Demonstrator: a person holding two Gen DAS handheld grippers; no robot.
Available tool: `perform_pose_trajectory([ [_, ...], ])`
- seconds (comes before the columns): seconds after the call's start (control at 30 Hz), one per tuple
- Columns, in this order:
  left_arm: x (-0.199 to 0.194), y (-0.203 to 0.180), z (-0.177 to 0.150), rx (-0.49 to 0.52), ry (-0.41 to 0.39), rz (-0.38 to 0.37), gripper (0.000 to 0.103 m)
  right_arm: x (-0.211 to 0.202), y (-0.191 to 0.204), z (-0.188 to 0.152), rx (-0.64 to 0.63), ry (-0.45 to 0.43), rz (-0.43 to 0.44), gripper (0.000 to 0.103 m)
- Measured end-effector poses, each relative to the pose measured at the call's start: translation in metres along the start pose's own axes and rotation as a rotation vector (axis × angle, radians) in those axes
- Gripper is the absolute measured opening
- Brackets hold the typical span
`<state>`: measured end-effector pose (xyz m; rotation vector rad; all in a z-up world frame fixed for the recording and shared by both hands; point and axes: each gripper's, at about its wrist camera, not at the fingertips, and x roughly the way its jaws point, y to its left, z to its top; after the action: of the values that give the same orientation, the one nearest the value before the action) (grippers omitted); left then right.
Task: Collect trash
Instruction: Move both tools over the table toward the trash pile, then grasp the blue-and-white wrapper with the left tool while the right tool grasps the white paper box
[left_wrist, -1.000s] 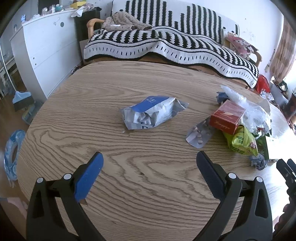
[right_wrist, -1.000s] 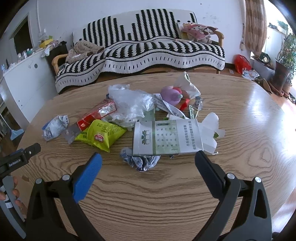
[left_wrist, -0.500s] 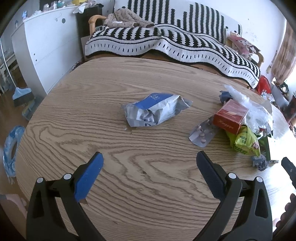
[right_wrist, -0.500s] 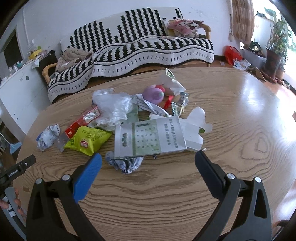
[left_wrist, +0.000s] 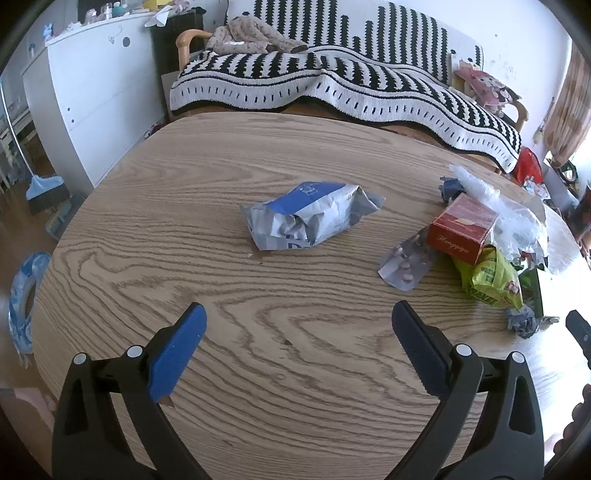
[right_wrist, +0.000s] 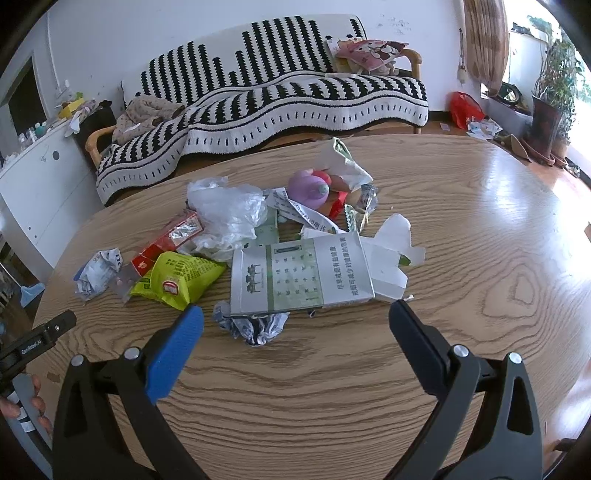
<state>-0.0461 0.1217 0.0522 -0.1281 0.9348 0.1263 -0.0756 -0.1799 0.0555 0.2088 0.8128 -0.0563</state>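
Trash lies on a round wooden table (left_wrist: 221, 184). In the left wrist view a crumpled blue and silver wrapper (left_wrist: 308, 218) lies alone ahead of my open, empty left gripper (left_wrist: 297, 314). To its right are a pill blister (left_wrist: 404, 264), a red box (left_wrist: 461, 229) and a green snack bag (left_wrist: 491, 275). In the right wrist view my open, empty right gripper (right_wrist: 295, 314) hovers just before a crumpled foil scrap (right_wrist: 255, 326) and a flattened white and green carton (right_wrist: 299, 275). Behind them lie a clear plastic bag (right_wrist: 225, 212), the green bag (right_wrist: 177, 278) and a purple bottle (right_wrist: 308, 186).
A sofa with a black and white striped blanket (right_wrist: 258, 99) stands behind the table. A white cabinet (left_wrist: 92, 96) is at the left. The table's near edge runs below both grippers. The left gripper's body (right_wrist: 33, 341) shows at the right wrist view's left edge.
Both grippers have drifted slightly; the right view has moved closer to the carton and foil scrap. Both grippers stay open and empty. No trash has moved.
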Motion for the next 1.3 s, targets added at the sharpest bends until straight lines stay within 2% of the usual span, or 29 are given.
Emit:
perform_pose_trajectory([
  [0.17,-0.001,0.0,0.0,-0.004,-0.003,0.001,0.098,-0.001,-0.004,0.001,0.002,-0.009,-0.016,0.097],
  [0.4,0.005,0.011,0.001,-0.02,0.013,0.016,0.098,-0.008,-0.019,0.001,-0.05,-0.07,-0.114,0.097],
  [0.57,0.008,0.023,0.006,-0.035,0.017,0.029,0.098,-0.009,-0.029,0.001,-0.05,-0.069,-0.084,0.097],
  [0.77,0.022,0.028,0.011,-0.026,0.043,0.044,0.098,0.008,-0.044,-0.002,-0.022,0.006,-0.014,0.097],
  [0.87,0.027,0.022,0.015,-0.009,0.043,0.056,0.098,0.009,-0.047,-0.003,-0.023,0.007,-0.033,0.097],
  [1.0,0.028,0.016,0.026,0.036,0.027,0.072,0.098,0.015,-0.031,-0.003,-0.162,0.012,-0.075,0.097],
  [1.1,0.034,0.015,0.034,0.119,0.029,0.08,0.098,0.026,-0.017,-0.007,-0.329,0.007,-0.192,0.097],
  [1.17,0.04,0.018,0.039,0.144,0.034,0.065,0.098,0.033,-0.014,-0.008,-0.389,0.002,-0.237,0.097],
  [1.3,0.05,0.021,0.051,0.163,0.031,0.063,0.098,0.046,-0.008,-0.009,-0.451,0.016,-0.228,0.097],
])
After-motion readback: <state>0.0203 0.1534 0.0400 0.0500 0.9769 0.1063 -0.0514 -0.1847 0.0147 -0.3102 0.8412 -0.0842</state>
